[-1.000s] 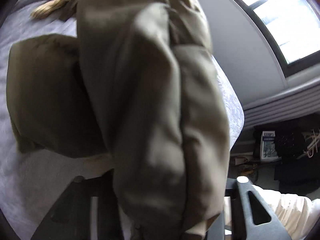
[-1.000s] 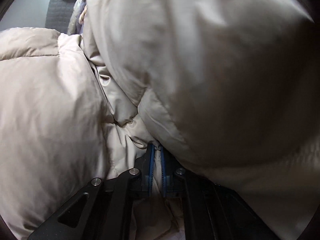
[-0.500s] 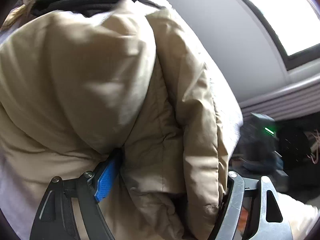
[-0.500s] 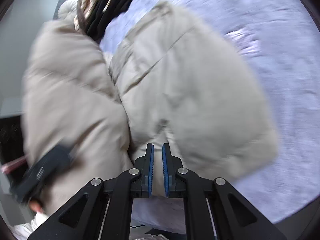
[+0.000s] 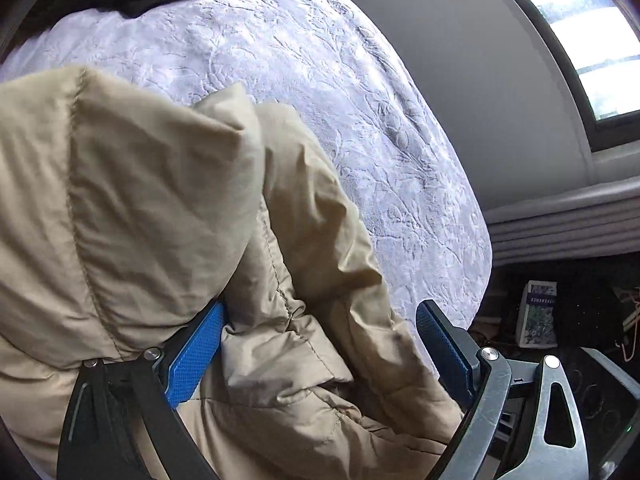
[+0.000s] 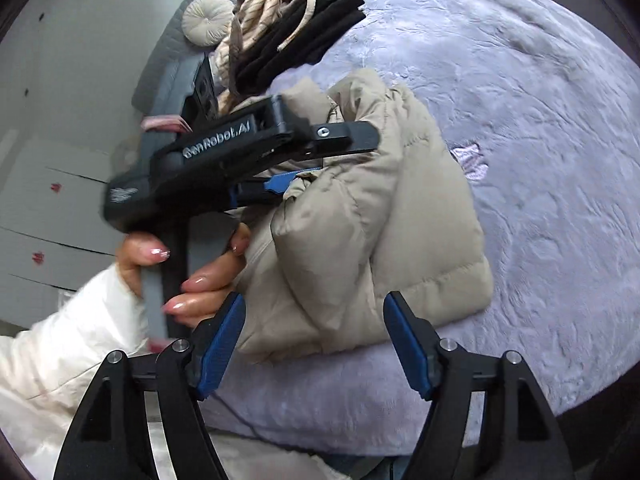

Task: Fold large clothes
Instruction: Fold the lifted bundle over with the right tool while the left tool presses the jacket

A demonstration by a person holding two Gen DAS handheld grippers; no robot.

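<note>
Puffy jacket (image 6: 360, 216) (soft, springy) lies ahead of the wide-open, empty right gripper (image 6: 316, 344); left gripper (image 5: 320, 352) spread, gripping nothing; best pinched at the hem

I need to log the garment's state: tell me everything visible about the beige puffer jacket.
The beige puffer jacket is quilted, smooth-shelled and puffy, folded into a compact bundle lying on the lavender bedspread. The left gripper is open, its fingers straddling the folds with one blue pad against the fabric. The right gripper is open in front of the bundle, not visibly gripping it.
</note>
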